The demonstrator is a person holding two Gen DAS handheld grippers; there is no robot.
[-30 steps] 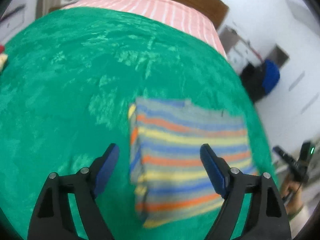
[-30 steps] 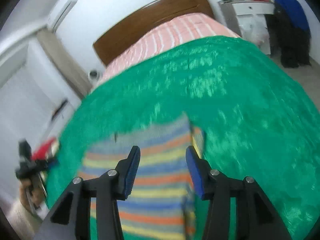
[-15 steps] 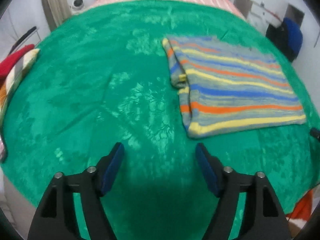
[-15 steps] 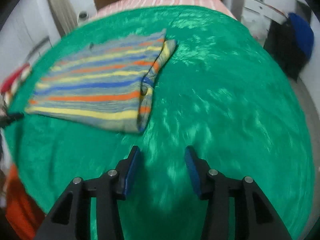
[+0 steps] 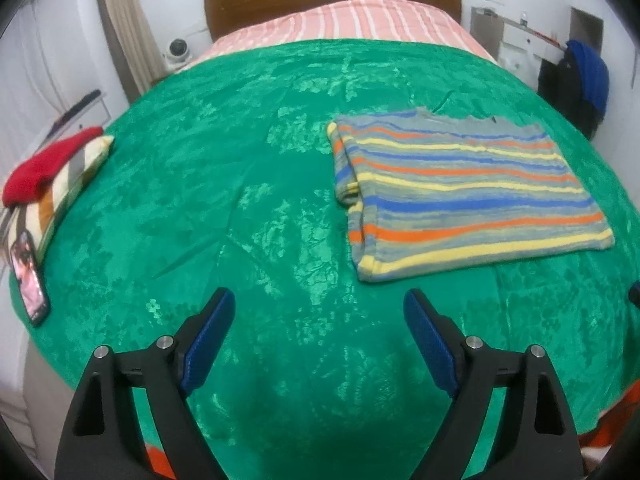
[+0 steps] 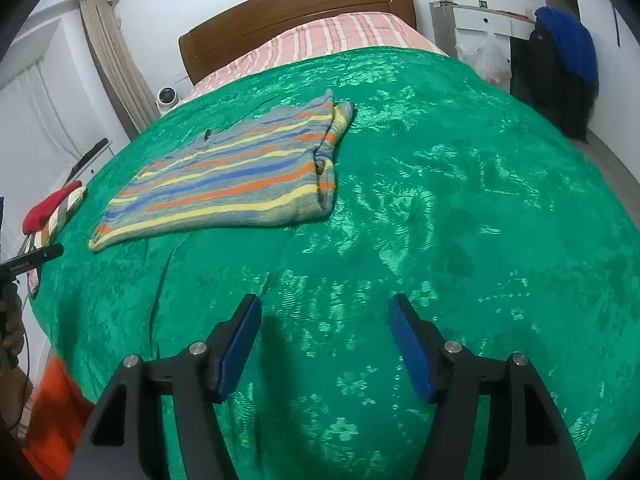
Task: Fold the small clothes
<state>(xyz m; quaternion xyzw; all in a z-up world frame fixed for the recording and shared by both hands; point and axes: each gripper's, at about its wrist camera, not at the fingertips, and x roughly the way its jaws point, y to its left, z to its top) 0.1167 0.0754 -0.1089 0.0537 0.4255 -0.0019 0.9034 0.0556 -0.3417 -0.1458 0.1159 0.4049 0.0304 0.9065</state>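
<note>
A: Now that both tools have backed off it, item one: striped garment [image 5: 460,196], folded flat on the green bedspread [image 5: 248,208]; a second ago both grippers hung right over it.

B: Left gripper [image 5: 318,340]?

A: Jaws opening, nothing between. Right gripper [image 6: 324,344]: same, empty. This fold looks finished.

B: Edges, room?

A: Folded edge bulky; hem near the bed's foot. Bare spread either side. Red-topped pile [image 5: 52,176] and phone [image 5: 28,276] at the far-left margin.
</note>
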